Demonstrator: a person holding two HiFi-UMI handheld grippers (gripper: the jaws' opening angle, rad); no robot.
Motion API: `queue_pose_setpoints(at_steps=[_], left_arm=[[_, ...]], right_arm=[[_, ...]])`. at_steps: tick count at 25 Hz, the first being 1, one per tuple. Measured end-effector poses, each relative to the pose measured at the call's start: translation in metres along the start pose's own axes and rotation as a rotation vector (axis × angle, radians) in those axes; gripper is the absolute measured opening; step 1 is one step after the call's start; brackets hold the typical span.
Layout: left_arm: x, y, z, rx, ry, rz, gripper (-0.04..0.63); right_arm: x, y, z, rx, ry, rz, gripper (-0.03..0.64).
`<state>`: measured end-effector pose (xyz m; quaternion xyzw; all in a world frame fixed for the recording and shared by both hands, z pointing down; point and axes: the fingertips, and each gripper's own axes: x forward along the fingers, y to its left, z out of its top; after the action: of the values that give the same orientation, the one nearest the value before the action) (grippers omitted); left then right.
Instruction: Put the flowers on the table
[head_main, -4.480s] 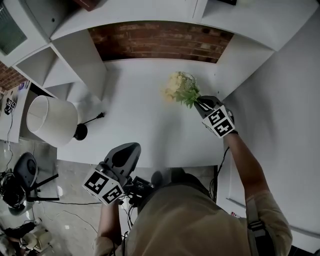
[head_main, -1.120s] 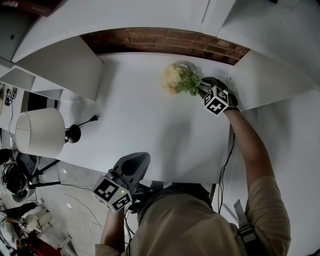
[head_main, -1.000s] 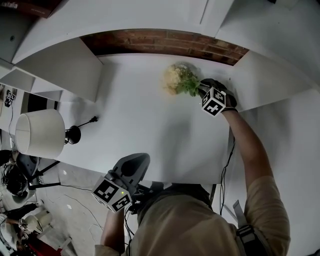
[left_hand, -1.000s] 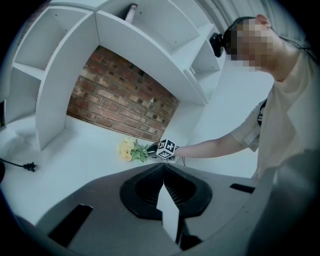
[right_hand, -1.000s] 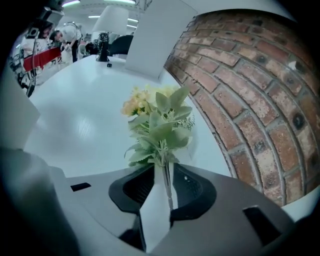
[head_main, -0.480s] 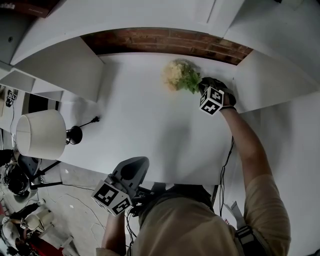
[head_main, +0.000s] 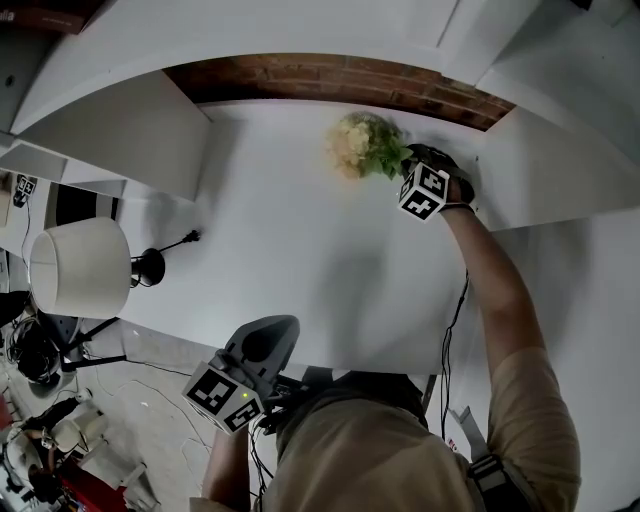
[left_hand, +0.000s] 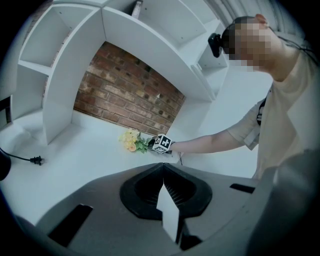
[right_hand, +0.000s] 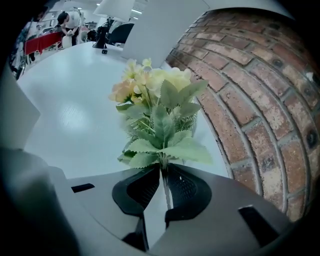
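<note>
Both tools are clenched, the left tool on nothing. The right tool has just been closing and grips the stems of the flowers over the table.

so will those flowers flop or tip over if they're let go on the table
Probably light: the right gripper, whose jaws have just been closing, pinches the flowers by thin stems alone. Likely fairly stiff: leaves and blooms stand out from the jaws without drooping. The head is far wider than the stems, so stood upright on the table they'd likely tip over.
</note>
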<state>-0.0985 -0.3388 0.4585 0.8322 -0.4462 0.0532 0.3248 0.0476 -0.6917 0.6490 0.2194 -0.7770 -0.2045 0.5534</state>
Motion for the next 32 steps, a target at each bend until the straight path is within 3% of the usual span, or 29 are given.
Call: queue_pose_setpoints(at_steps=[12, 22, 32], left_arm=[[0.001, 0.008, -0.001, -0.015, 0.012, 0.01, 0.011], [-0.006, 0.013, -0.005, -0.017, 0.023, 0.027, 0.01], [-0.007, 0.014, -0.006, -0.016, 0.028, 0.039, 0.011]], right_arm=[[0.012, -0.013, 0.003, 0.002, 0.009, -0.028, 0.06], [0.02, -0.023, 0.008, 0.065, 0.015, -0.069, 0.061], [0.021, -0.029, 0.001, 0.111, 0.022, -0.074, 0.138]])
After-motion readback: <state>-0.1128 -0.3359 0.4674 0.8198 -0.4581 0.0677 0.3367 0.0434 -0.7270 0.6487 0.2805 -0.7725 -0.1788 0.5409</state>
